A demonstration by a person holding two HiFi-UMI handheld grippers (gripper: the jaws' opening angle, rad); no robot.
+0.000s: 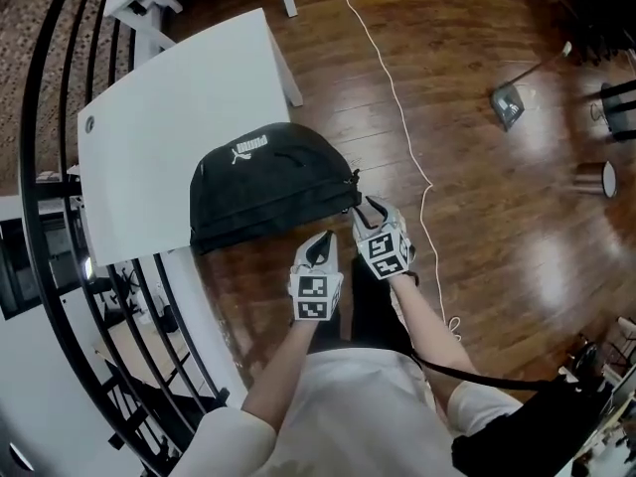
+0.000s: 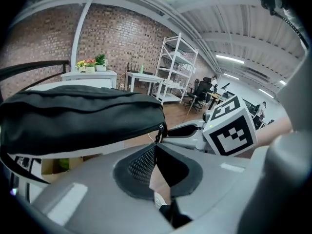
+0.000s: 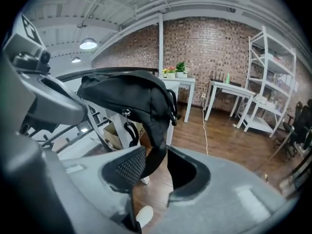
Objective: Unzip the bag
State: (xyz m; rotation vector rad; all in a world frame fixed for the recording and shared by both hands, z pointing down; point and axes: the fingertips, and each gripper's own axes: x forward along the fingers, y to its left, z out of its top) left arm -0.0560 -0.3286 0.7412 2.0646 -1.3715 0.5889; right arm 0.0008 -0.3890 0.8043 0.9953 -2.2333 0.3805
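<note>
White table (image 1: pixel 159 117) in the head view carries the black Puma bag (image 1: pixel 268 182), one end overhanging. Left gripper view: left gripper (image 2: pixel 156 144) jaws together, tips just under the zipper pull (image 2: pixel 159 130). Right gripper view: right gripper (image 3: pixel 156 149) jaws apart around the bag's hanging strap (image 3: pixel 152 162).

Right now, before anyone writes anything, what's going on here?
A person holds a hand-held gripper in each hand beside a black fabric bag on a white table. The left hand-held gripper is shut and empty. The right hand-held gripper is open, the bag's black strap hanging between its jaws, ungripped. The bag looks zipped.
</note>
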